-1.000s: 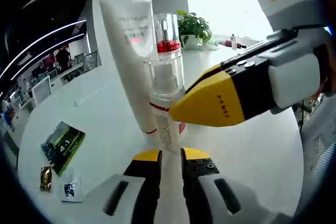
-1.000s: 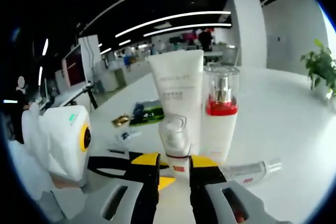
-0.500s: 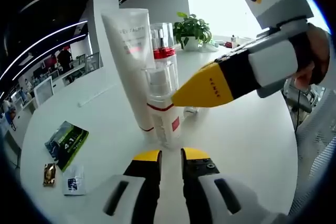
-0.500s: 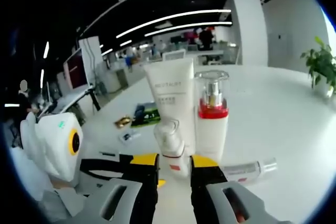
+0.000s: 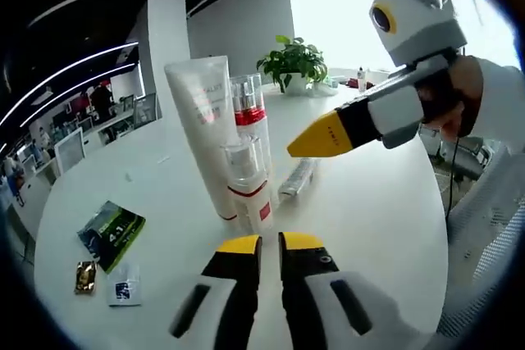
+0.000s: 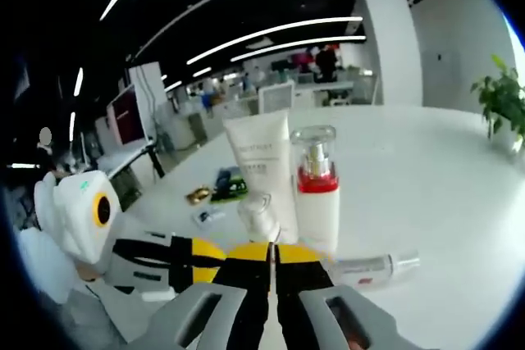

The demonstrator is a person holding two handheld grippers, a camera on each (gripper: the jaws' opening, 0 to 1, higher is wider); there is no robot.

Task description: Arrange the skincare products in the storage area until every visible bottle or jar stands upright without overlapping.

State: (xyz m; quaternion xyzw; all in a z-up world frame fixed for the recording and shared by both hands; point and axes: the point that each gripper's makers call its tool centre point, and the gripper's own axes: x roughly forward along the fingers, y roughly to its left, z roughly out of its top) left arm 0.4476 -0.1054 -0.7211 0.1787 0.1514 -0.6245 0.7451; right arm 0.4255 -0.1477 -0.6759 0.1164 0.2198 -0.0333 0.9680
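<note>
Three bottles stand upright mid-table (image 5: 385,227): white tube (image 5: 207,133), red-collared pump bottle (image 6: 317,194), small bottle (image 5: 248,182). Clear bottle (image 6: 371,267) lies flat beside them; we right it next. Left gripper (image 5: 261,245) nearly closed, empty; right gripper (image 6: 271,252) closed, empty.

Small pump bottle (image 6: 261,217) base hidden behind right gripper (image 6: 271,261); tube (image 5: 207,133) lettering blurred; sachets (image 5: 107,245) at 9 o'clock illegible.

Open office — long ceiling light strips (image 6: 271,34), white pillar (image 5: 168,34), a potted plant (image 5: 293,61) by bright windows.
</note>
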